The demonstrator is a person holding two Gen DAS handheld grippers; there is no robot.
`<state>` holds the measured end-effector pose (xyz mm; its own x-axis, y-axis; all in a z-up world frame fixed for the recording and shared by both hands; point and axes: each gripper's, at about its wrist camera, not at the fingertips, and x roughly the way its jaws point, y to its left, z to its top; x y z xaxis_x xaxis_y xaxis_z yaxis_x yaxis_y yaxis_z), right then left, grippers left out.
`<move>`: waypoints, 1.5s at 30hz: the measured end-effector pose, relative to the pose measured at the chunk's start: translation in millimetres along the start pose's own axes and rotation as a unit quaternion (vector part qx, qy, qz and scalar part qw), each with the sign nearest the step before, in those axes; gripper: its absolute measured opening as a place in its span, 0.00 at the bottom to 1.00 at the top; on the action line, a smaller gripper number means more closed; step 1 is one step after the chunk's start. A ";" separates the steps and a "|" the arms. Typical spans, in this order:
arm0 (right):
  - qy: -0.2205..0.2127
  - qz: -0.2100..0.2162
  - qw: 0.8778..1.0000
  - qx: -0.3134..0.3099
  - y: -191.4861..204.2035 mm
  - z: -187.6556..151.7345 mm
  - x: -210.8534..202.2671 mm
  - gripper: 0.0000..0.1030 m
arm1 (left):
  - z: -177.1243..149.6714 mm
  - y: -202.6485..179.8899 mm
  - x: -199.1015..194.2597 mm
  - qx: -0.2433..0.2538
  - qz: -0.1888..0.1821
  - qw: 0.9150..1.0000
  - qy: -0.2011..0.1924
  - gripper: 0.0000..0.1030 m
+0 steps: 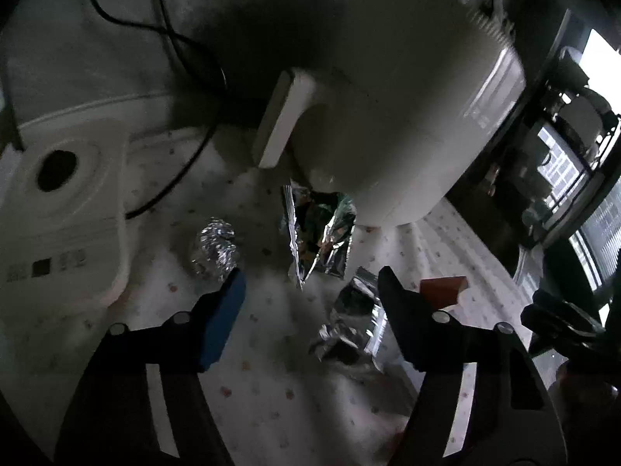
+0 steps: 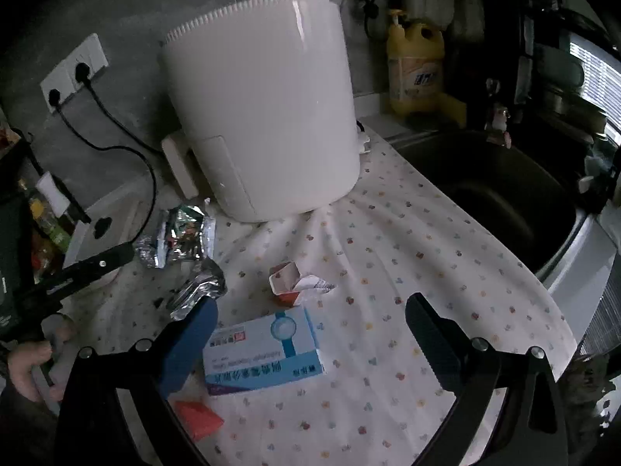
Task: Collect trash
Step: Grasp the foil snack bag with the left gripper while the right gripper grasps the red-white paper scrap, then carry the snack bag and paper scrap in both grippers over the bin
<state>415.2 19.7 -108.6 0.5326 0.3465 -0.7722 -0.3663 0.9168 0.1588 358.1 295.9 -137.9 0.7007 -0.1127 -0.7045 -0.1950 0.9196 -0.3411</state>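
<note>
in the left wrist view, the left claw [image 1: 310, 291] hung with its jaws apart above the surface [image 1: 271, 396], which was covered with a dotted white cloth. nothing was pressed between the pads. a crumpled foil wrapper [image 1: 349, 330] lay between the two fingers, closer to the right-hand finger, and whether it touched that finger could not be told. a foil ball [image 1: 213, 248] sat just beyond the tip of the left-hand finger. an opened foil packet [image 1: 318, 240] lay further out, at the foot of a large white appliance [image 1: 407, 116]. a small red carton [image 1: 442, 289] showed just past the right-hand finger. a flat white device [image 1: 66, 213] with a round dark hole stood at the left, with a black cable [image 1: 182, 163] running by it.

in the right wrist view, the right claw [image 2: 310, 330] stood wide, holding nothing. a blue and white box [image 2: 264, 353] lay on the cloth between its fingers, nearer the left-hand finger. the torn red and white carton [image 2: 289, 281] sat just beyond the box. an orange-red piece [image 2: 198, 419] lay near the bottom edge by the left-hand finger. the opened foil packet [image 2: 186, 233] and the crumpled foil wrapper [image 2: 202, 287] lay to the left, near the white appliance [image 2: 264, 116]. the left claw [image 2: 97, 264] reached in from the left edge, with a hand [image 2: 27, 365] behind it. a sink [image 2: 504, 194] lay to the right, and a yellow bottle [image 2: 415, 66] stood behind it.
</note>
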 end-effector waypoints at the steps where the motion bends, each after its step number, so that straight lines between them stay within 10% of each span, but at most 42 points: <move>1: 0.005 -0.003 1.000 0.001 0.9 0.9 4.6 0.92 | 1.0 1.9 7.5 -0.002 -0.002 1.000 0.008 0.61; 9: 0.031 -0.019 0.999 -0.015 13.4 7.5 35.5 0.90 | 2.9 9.5 49.5 -0.012 -0.024 0.999 0.039 0.41; 14: 0.046 -0.021 0.999 -0.019 16.0 12.5 52.9 0.81 | 0.8 7.6 56.0 -0.011 -0.043 0.998 0.041 0.09; 21: 0.062 -0.016 0.998 -0.025 22.5 19.1 80.3 0.69 | 1.8 11.5 32.1 -0.015 -0.046 0.999 0.020 0.07; 23: 0.068 -0.008 0.997 -0.028 23.2 18.9 86.4 0.59 | 0.8 12.0 22.8 -0.015 -0.040 0.999 0.014 0.07; 25: 0.082 0.008 0.996 -0.028 22.4 17.8 92.3 0.30 | -1.7 11.5 13.4 -0.017 -0.035 0.999 0.008 0.07; 28: 0.070 0.024 0.997 -0.030 20.7 16.9 85.5 0.21 | -7.7 8.5 -4.1 -0.017 -0.023 1.000 -0.008 0.07; 45: -0.011 0.092 0.994 -0.053 13.0 10.1 -8.8 0.20 | -39.0 -6.9 -111.4 -0.039 0.044 0.993 -0.098 0.07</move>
<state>413.5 30.5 -93.5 0.4650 0.5114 -0.7227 -0.5368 0.8120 0.2292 254.6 287.4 -81.3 0.7971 0.0499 -0.6018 -0.3094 0.8896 -0.3361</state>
